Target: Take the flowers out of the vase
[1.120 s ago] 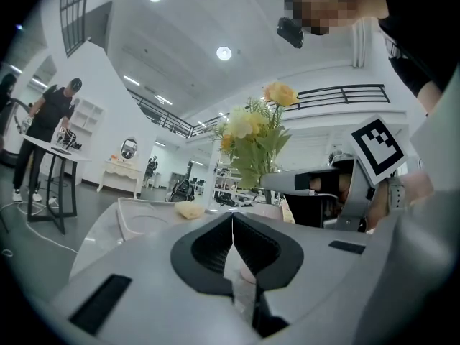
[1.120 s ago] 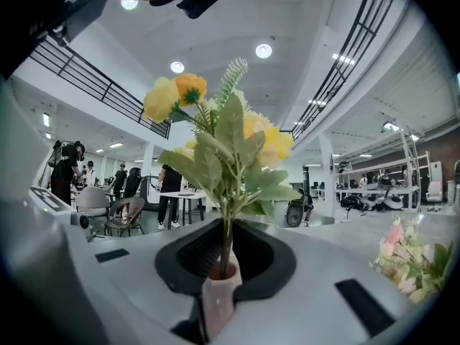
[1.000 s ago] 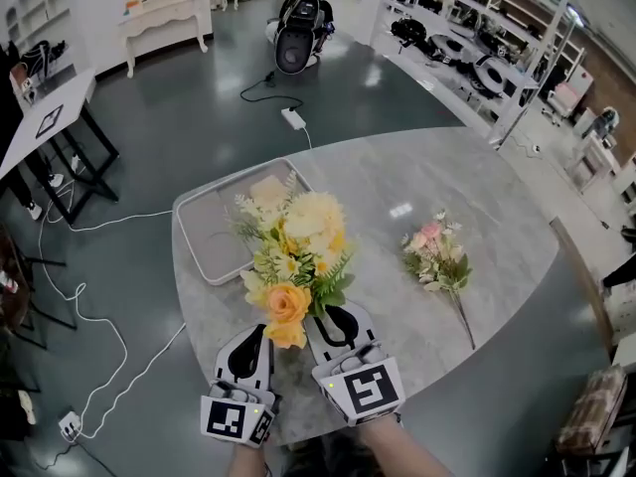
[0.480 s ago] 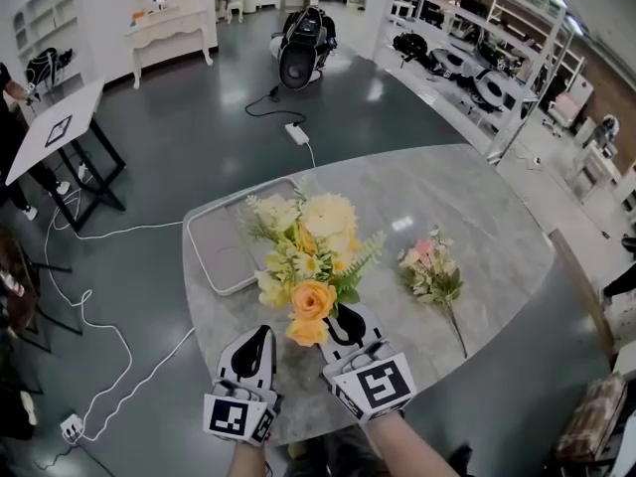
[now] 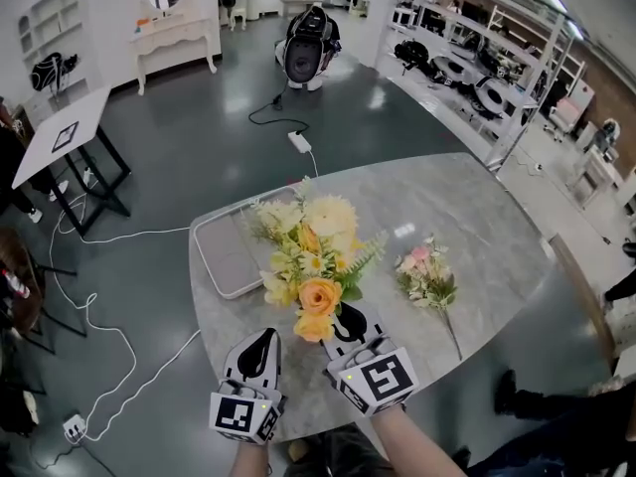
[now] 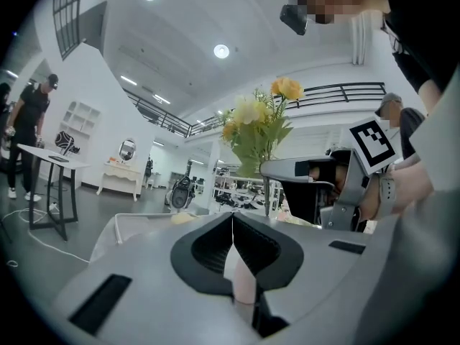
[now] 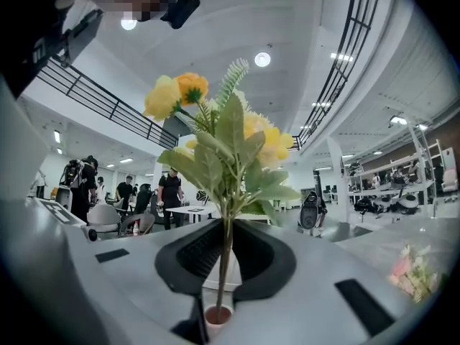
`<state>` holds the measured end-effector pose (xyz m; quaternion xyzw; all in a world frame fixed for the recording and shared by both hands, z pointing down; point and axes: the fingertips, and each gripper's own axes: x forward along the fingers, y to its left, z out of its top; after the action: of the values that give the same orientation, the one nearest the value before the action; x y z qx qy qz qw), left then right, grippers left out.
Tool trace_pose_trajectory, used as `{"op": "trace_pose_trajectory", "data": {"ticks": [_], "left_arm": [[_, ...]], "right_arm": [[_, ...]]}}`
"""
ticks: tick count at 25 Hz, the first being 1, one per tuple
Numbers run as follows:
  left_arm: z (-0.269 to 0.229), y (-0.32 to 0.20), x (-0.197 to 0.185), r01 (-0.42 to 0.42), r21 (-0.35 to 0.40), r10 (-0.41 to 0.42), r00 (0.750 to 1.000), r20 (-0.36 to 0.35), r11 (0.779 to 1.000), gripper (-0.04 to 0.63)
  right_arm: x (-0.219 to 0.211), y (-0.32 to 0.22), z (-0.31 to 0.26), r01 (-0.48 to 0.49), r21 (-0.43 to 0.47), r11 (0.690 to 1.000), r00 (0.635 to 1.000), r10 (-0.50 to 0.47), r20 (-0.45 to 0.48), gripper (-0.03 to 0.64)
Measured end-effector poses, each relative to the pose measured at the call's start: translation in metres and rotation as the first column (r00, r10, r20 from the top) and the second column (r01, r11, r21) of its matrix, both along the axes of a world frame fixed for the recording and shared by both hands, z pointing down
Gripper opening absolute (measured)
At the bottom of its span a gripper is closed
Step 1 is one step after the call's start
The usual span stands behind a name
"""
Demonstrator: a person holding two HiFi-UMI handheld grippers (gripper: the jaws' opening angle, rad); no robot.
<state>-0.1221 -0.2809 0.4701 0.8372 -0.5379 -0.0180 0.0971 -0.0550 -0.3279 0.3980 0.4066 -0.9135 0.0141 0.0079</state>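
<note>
Looks like left claw (image 5: 263,337) clamps the vase (image 6: 242,282) steady so right claw (image 5: 344,313), pinching the flower stem (image 7: 224,264) just above it, can pull.

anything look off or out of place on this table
Nothing spilled or broken. The only loose item is a small pink bouquet lying flat on the marble table, right of the yellow bouquet held upright in the right tongs, outside the tray.
</note>
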Motion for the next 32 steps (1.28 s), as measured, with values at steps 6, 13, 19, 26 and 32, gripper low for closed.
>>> {"op": "trace_pose_trajectory", "data": {"ticks": [6, 13, 19, 26, 32], "left_arm": [[-0.003, 0.003, 0.000, 0.002, -0.008, -0.001, 1.000, 0.011, 1.000, 0.014], [-0.012, 0.003, -0.002, 0.008, -0.007, -0.008, 1.000, 0.015, 1.000, 0.014], [-0.014, 0.003, 0.000, 0.015, -0.012, -0.015, 1.000, 0.021, 1.000, 0.014], [-0.017, 0.006, 0.001, 0.016, -0.010, -0.015, 1.000, 0.020, 1.000, 0.014], [-0.025, 0.012, -0.002, 0.010, 0.003, -0.010, 1.000, 0.020, 1.000, 0.014]], "right_arm": [[0.000, -0.005, -0.004, 0.014, -0.002, 1.000, 1.000, -0.014, 0.004, 0.052], [-0.001, -0.005, -0.016, 0.027, -0.001, 1.000, 0.999, -0.027, 0.029, 0.052], [-0.001, -0.004, -0.020, 0.038, 0.002, 0.999, 0.999, -0.038, 0.030, 0.052], [-0.001, -0.001, -0.026, 0.044, 0.015, 0.999, 0.999, -0.044, 0.029, 0.052], [-0.003, 0.005, -0.035, 0.045, 0.035, 0.998, 0.998, -0.046, 0.031, 0.052]]}}
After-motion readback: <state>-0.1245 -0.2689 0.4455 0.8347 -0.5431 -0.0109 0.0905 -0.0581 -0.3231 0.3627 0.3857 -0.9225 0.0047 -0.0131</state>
